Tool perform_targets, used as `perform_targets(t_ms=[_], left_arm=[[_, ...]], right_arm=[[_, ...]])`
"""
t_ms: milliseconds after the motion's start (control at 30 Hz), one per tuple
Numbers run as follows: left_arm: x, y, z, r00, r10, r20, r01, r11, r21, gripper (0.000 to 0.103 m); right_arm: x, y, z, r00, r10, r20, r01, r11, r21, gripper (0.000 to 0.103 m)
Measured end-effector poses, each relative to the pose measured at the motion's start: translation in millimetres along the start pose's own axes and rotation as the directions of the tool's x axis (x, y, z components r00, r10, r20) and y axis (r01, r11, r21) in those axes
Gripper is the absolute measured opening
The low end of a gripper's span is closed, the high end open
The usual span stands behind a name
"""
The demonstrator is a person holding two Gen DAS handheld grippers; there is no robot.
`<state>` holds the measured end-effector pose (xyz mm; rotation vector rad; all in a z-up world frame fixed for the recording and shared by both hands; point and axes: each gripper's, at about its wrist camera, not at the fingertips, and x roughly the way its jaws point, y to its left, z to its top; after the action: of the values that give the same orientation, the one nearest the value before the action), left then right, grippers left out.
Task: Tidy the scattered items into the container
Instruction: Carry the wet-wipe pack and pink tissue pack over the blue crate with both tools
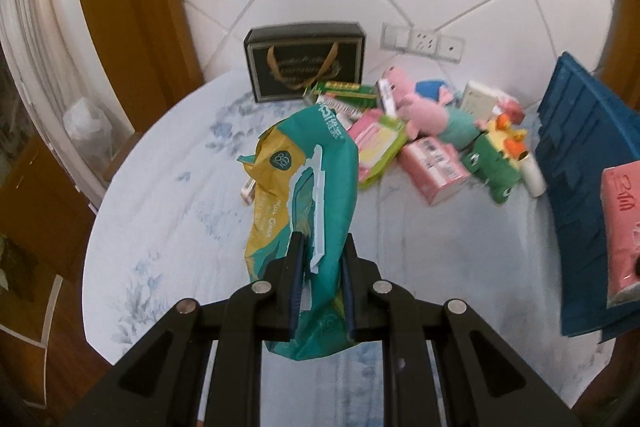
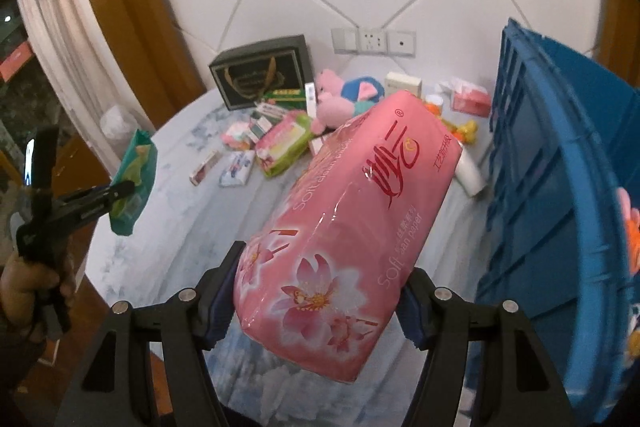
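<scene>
The left gripper point(image 1: 322, 283) pinched shut on a limp teal-and-gold plastic wipes pouch point(image 1: 308, 195), hanging clear of the pale floral bedsheet point(image 1: 168, 227). The right gripper point(image 2: 316, 291) stood wide, clamping a bulky pink tissue pack point(image 2: 352, 215) beside the blue plastic crate point(image 2: 560, 187), probably bound there. Other clutter point(image 1: 432, 135) lay beyond.

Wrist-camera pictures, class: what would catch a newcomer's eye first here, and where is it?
The big pink floral tissue pack fills the right wrist view, clamped in the right gripper above the pale flowered cloth. Next, the crumpled teal-and-gold wipes packet hangs pinched in the left gripper. Beyond lie scattered toys and packets, with the blue plastic crate at right.
</scene>
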<state>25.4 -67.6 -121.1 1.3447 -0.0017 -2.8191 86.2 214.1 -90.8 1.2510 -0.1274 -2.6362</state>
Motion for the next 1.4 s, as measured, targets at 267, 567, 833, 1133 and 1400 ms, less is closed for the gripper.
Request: perform_targets(t_ms=[267, 567, 833, 1133, 1400], left_arm=[[-54, -44, 28, 0.997, -0.019, 0.076, 0.017, 1.0, 0.023, 0.017], [-87, -97, 58, 0.989, -0.066, 0.132, 0.057, 0.996, 0.07, 0.017], [-103, -144, 83, 0.979, -0.112, 0.169, 0.092, 0.988, 0.122, 0.017], [-116, -207, 104, 0.964, -0.181, 0.196, 0.146, 0.973, 0.18, 0.017], [-126, -267, 116, 0.949, -0.24, 0.204, 0.186, 0.95, 0.252, 0.017]], right_arm=[[-52, -19, 16, 0.997, 0.022, 0.076, -0.021, 1.0, -0.015, 0.067], [-96, -50, 27, 0.989, 0.009, 0.147, -0.009, 1.0, 0.001, 0.067], [-121, -79, 30, 0.982, -0.026, 0.188, 0.02, 0.999, 0.034, 0.067], [-145, -125, 26, 0.97, -0.063, 0.234, 0.047, 0.996, 0.075, 0.067], [-167, -169, 21, 0.961, -0.098, 0.26, 0.071, 0.991, 0.113, 0.067]])
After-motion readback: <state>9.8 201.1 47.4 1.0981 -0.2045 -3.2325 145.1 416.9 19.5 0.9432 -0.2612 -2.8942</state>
